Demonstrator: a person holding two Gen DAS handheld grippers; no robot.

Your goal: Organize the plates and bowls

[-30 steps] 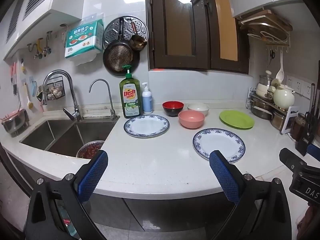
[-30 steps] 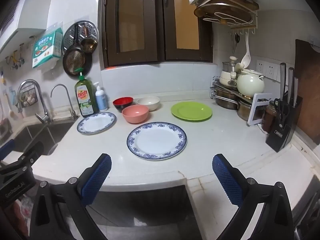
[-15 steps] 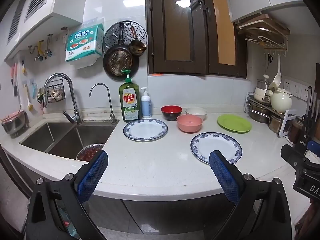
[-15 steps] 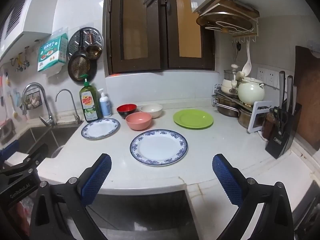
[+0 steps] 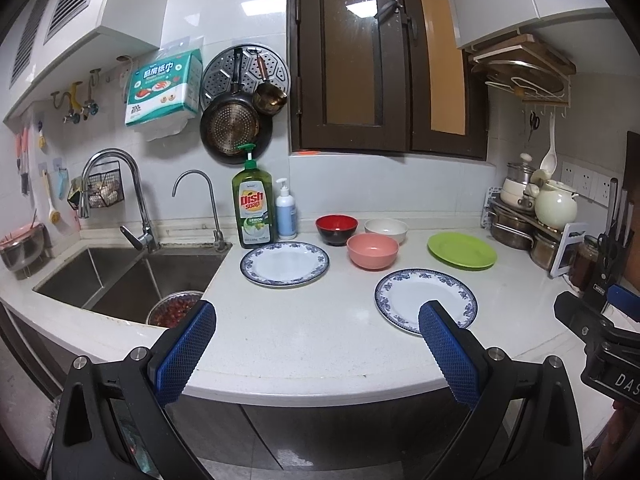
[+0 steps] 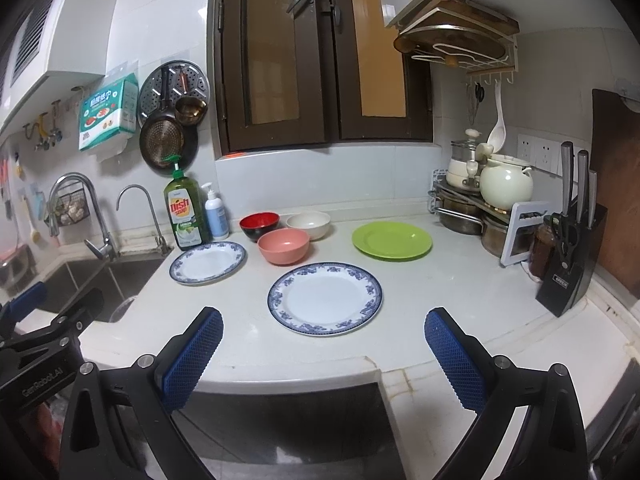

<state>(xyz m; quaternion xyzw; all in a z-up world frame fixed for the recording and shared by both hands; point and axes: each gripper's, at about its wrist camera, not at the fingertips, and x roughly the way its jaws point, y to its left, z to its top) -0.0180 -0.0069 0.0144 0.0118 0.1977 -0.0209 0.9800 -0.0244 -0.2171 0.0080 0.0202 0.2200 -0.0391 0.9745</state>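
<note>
On the white counter lie two blue-rimmed white plates: a near plate [image 6: 325,298] [image 5: 416,296] and a far plate [image 6: 208,262] [image 5: 285,263] by the sink. A green plate [image 6: 392,240] [image 5: 462,250] lies to the right. A pink bowl [image 6: 283,245] [image 5: 372,251], a red-and-black bowl [image 6: 259,225] [image 5: 336,229] and a white bowl [image 6: 308,224] [image 5: 386,230] cluster behind. My left gripper [image 5: 316,350] and right gripper [image 6: 323,354] both hang open and empty off the counter's front edge, apart from every dish.
A double sink [image 5: 120,276] with a bowl of red food sits at left, dish soap [image 5: 253,210] and a pump bottle [image 5: 286,216] behind it. Pots and a kettle [image 6: 506,186] fill the right corner beside a knife block [image 6: 570,264]. Bare counter [image 5: 304,320] lies in front of the plates.
Both views have tilted up and pulled back a little, so the dishes sit slightly lower and farther. Neither gripper has changed its opening, and no dish has moved.
</note>
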